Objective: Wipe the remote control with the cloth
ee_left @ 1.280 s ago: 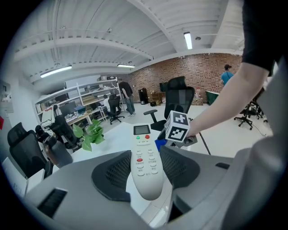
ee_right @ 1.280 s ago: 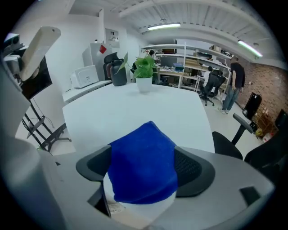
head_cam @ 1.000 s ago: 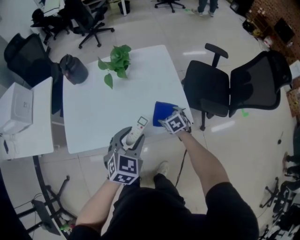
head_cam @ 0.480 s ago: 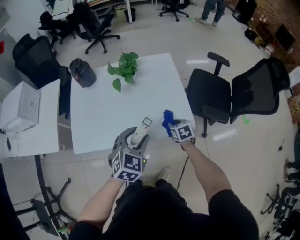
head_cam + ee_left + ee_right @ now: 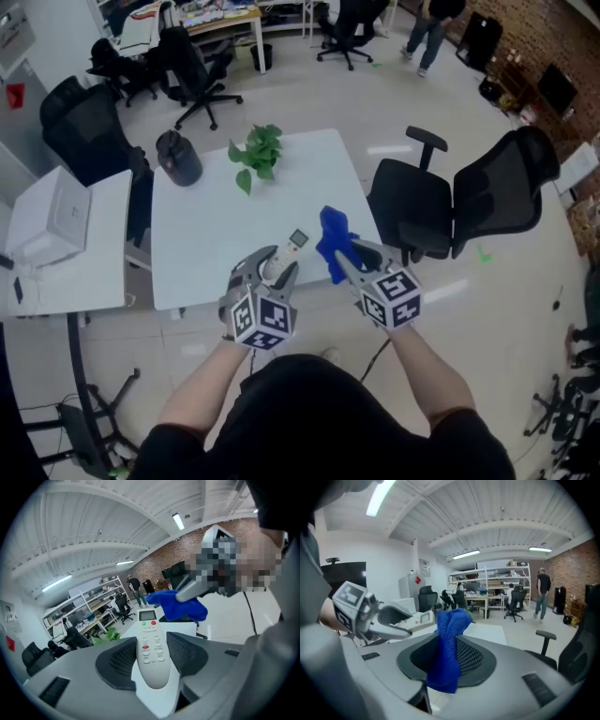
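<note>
My left gripper [image 5: 277, 266] is shut on a white remote control [image 5: 285, 254], held above the near edge of the white table [image 5: 216, 225]. The remote [image 5: 151, 653] lies lengthwise between the dark pads, buttons up and display end pointing away. My right gripper [image 5: 349, 259] is shut on a blue cloth [image 5: 334, 240]; its jaws have just been closing with the cloth between them. The cloth [image 5: 447, 648] hangs bunched from the pads, raised close to the right of the remote's far end. From the left gripper view the cloth [image 5: 177, 603] hovers just beyond the remote's display.
A potted plant [image 5: 255, 155] and a dark bag [image 5: 178, 157] stand at the table's far side. Two black office chairs [image 5: 412, 211] are close on the right. A white machine [image 5: 47, 225] sits on the side desk at left.
The blue cloth lay flat on the table; my right gripper closed on it and lifted it up beside the remote. The left gripper with the remote rose a little.
</note>
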Demonstrator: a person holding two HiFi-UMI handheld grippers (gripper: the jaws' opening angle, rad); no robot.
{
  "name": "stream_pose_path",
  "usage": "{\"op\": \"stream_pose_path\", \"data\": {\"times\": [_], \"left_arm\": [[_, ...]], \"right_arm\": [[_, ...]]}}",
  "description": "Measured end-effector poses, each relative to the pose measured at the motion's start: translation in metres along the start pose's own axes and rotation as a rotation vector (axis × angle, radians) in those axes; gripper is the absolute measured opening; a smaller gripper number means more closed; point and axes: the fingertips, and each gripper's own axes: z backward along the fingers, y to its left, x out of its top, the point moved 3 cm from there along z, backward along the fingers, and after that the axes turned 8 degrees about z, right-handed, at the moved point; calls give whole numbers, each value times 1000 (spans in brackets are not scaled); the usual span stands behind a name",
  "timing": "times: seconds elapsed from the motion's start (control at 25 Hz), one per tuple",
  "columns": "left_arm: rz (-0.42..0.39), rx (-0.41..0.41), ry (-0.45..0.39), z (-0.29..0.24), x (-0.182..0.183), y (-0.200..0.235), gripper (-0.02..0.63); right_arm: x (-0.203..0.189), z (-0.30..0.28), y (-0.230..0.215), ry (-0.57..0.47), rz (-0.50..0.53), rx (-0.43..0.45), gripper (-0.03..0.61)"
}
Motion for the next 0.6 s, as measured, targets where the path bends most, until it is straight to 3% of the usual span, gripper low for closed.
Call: {"op": "stream_pose_path", "data": {"times": [0.16,0.4,0.52,0.6], "left_arm": [[-129,16,-7,8,7,-4,206],[-315,35,-27,22,25,-16,206],[-394,41,-48,27,21,-19,206],[-431,50,-65,33,21,-20,206]], "right_arm": [[54,15,57,-71,174,120,107],[67,4,119,56,386,304,107],[65,2,128,113,421,338,106],[64,1,127,136,431,314,106]]}}
